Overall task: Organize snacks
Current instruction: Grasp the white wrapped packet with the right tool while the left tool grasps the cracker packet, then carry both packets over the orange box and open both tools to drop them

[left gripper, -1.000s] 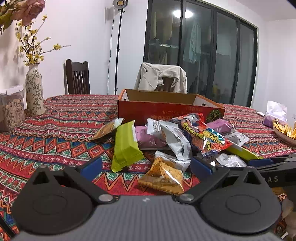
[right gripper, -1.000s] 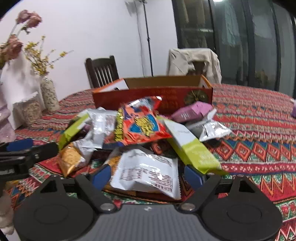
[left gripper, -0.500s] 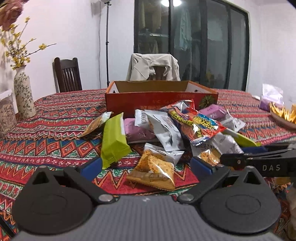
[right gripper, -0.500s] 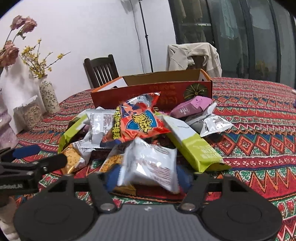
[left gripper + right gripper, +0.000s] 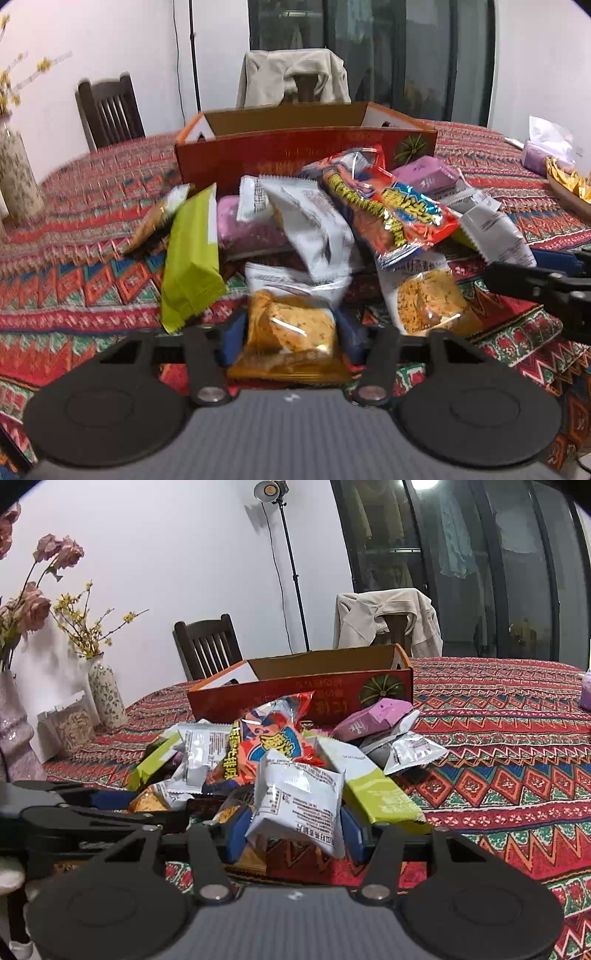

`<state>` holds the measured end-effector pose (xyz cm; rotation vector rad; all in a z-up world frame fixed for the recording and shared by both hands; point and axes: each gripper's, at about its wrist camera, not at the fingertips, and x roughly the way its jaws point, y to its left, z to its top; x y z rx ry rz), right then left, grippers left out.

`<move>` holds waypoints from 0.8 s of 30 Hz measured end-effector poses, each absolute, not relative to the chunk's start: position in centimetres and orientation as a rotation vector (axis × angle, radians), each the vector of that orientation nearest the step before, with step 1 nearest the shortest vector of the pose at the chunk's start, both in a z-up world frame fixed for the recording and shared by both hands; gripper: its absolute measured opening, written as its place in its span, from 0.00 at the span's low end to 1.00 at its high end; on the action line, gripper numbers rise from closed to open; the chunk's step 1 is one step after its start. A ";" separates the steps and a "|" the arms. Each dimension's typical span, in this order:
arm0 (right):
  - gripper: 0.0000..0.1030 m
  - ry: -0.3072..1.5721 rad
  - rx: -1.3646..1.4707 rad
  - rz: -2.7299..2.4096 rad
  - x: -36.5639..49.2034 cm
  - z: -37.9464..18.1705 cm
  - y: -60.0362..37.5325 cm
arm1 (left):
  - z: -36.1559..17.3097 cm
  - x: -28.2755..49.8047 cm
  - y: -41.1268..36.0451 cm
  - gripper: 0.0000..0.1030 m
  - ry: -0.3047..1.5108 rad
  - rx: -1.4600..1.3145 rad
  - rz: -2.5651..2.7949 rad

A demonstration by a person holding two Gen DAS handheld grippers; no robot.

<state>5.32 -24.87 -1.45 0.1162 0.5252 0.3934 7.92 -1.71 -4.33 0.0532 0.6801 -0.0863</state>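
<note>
A heap of snack packets lies on the patterned tablecloth in front of an open red cardboard box (image 5: 295, 158) (image 5: 332, 698). My left gripper (image 5: 290, 332) is closing, and its blue pads press both sides of an orange snack packet (image 5: 291, 314) at the heap's near edge. My right gripper (image 5: 293, 827) is still closing a little and grips a white packet (image 5: 299, 797), which is tilted up off the heap. A red-orange chip bag (image 5: 388, 210) (image 5: 273, 746) tops the pile. A green bar (image 5: 190, 254) lies to the left of it.
The right gripper's black finger (image 5: 535, 284) reaches in at the right edge of the left wrist view. A vase (image 5: 105, 694) and a clear jar (image 5: 72, 727) stand far left. A tissue pack (image 5: 546, 147) and a basket (image 5: 569, 192) sit far right. Chairs (image 5: 207, 646) stand behind the table.
My left gripper moved forward to the orange packet and its wide jaws closed onto it. My right gripper closed on the white packet and raised it off the pile.
</note>
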 end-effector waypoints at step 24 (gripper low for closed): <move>0.50 0.324 0.066 0.355 5.3 5.6 -26.5 | 6.5 4.8 -0.9 0.43 0.346 0.005 -0.033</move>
